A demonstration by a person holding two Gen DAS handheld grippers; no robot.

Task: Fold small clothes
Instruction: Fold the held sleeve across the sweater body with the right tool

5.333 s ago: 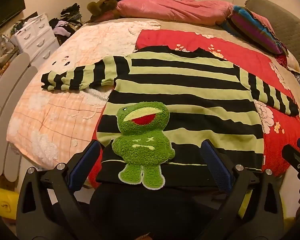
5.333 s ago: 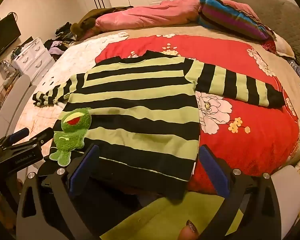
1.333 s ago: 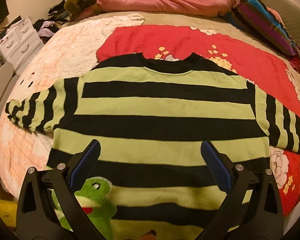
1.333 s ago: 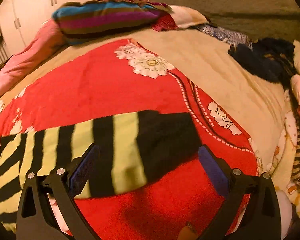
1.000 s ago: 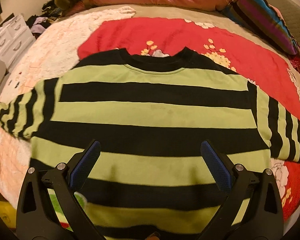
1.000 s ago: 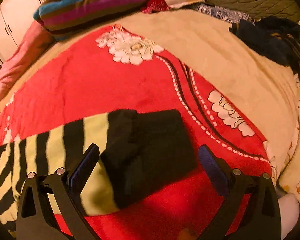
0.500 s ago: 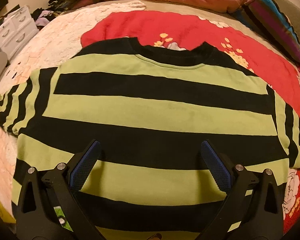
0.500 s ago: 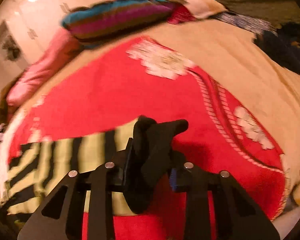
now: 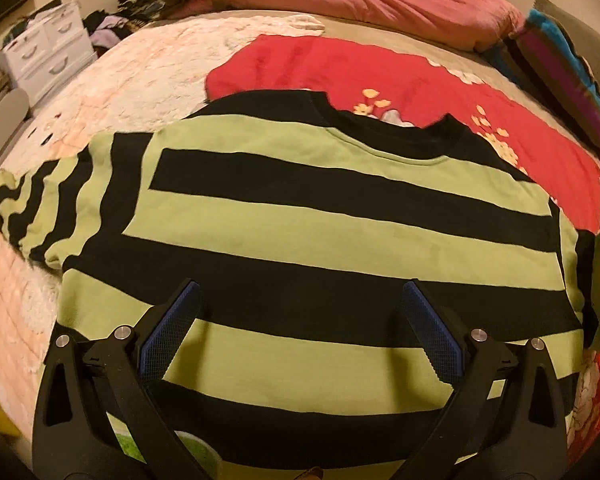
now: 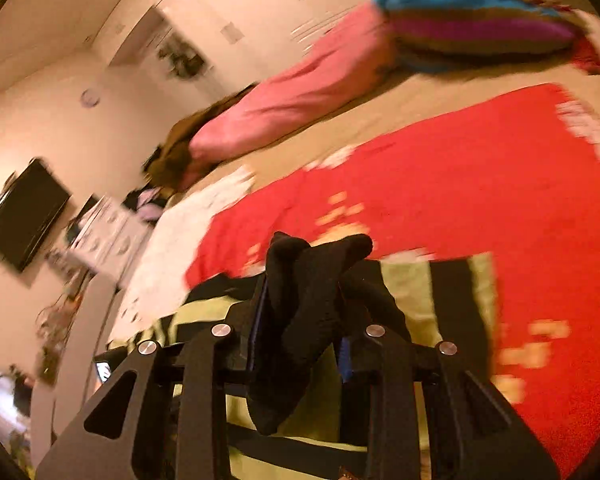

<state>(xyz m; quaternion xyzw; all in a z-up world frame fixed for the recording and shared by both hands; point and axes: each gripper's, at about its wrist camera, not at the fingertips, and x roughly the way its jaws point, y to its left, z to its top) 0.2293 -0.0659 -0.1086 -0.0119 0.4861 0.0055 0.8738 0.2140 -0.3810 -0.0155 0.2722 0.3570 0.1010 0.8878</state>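
Meanwhile the right gripper (image 10: 304, 320) is pinching the black cuff (image 10: 308, 276) of the sweater (image 9: 320, 216) lying flat on the red blanket (image 9: 380, 68), limp knit best gripped at hems, while the left gripper (image 9: 300, 320) is hovering wide above it.

Matt knit sweater (image 9: 300, 216), seemingly fleecy red blanket (image 9: 340, 68), satiny pink duvet (image 9: 364, 0)

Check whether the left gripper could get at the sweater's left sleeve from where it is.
Probably yes. The left gripper is open over the sweater body, and the left sleeve lies uncovered on the pale blanket, nothing between them.
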